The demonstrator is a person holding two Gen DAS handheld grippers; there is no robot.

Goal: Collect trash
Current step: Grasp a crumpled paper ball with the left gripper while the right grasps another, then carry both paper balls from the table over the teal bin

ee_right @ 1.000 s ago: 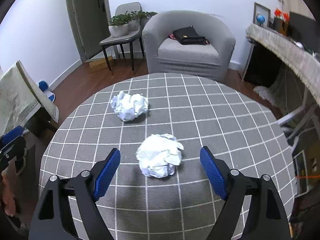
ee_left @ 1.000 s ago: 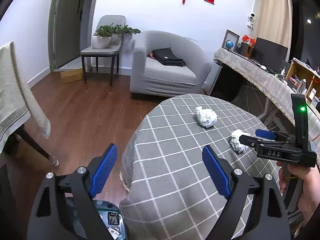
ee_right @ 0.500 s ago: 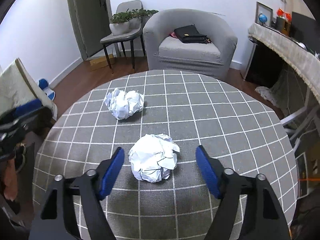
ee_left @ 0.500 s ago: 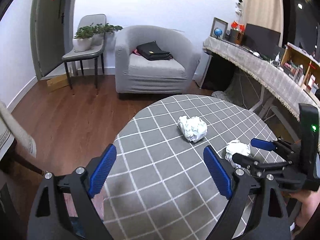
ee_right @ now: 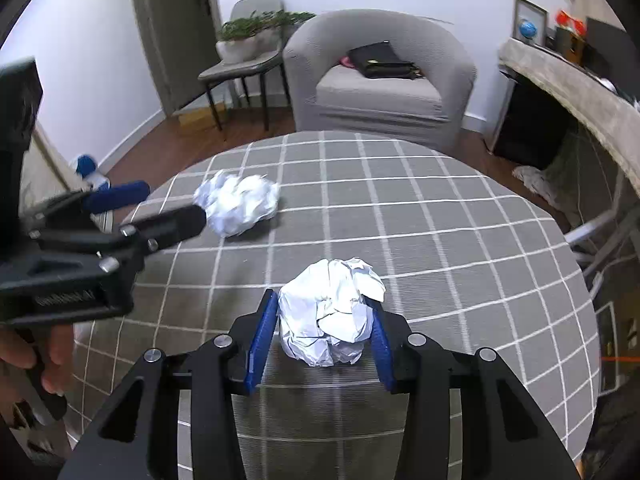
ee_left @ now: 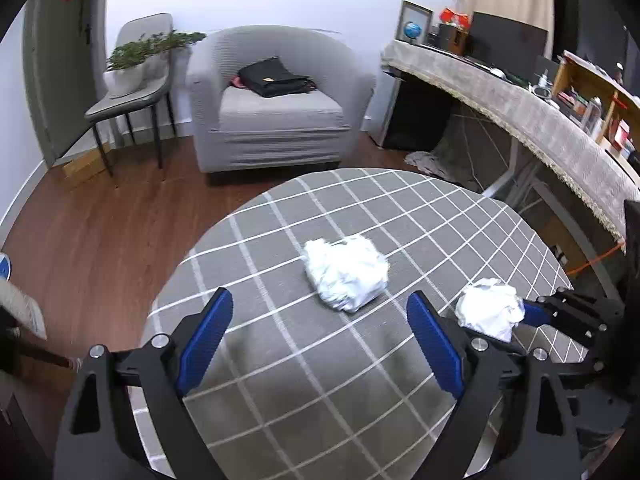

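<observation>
Right gripper (ee_right: 324, 334), jaws just closing, pinches the near paper ball (ee_right: 332, 312) mid-table (ee_right: 440, 216); left gripper (ee_left: 316, 344) gapes before the second ball (ee_left: 346, 274) near the left edge: light, crushable, best squeezed across its middle.

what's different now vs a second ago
The right gripper has just been closing: its jaws now squeeze the near paper ball, which is still on the table. The left gripper, still open, has swung over the table towards the far paper ball, which hasn't moved.
</observation>
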